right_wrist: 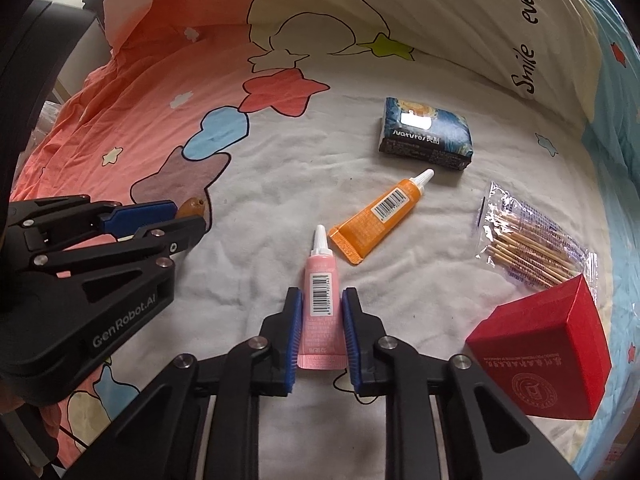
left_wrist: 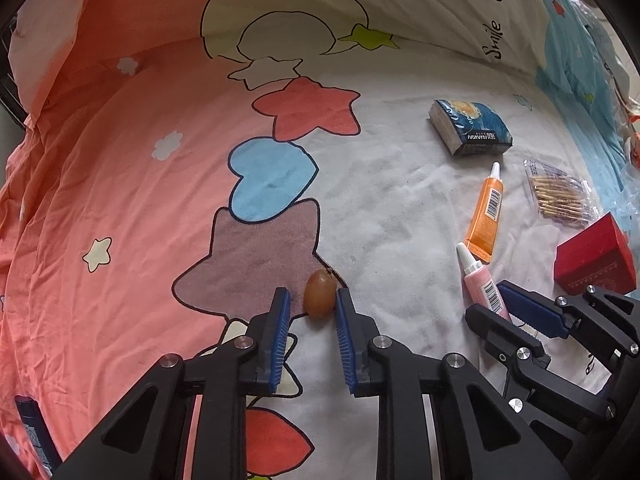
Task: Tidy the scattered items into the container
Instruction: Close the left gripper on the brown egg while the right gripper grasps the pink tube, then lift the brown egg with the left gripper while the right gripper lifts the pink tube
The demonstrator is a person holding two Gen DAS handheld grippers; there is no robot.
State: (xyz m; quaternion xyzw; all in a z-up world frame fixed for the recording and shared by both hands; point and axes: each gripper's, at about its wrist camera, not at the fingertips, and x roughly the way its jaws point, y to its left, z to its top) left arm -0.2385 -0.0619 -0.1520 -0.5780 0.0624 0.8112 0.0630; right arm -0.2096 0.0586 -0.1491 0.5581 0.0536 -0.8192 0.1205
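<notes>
Left tool (left_wrist: 312, 308): its blue pads flank a small brown fruit (left_wrist: 319, 294) lying on the bed sheet (left_wrist: 120, 200); narrow gaps show on both sides in its own view, but its jaws are drawn in as far as they go, so it counts as closed around the fruit without a confirmed grip. Right tool (right_wrist: 320, 312): pads sit against both sides of the pink tube (right_wrist: 320, 300), gripping its lower half; cap points away. Just beyond lies the orange tube (right_wrist: 380, 216), then a dark tissue pack (right_wrist: 426, 134). A bag of sticks (right_wrist: 532, 240) and a red box (right_wrist: 548, 356) lie to the right. Box interior not visible. Fruit mostly hidden in the right view.
</notes>
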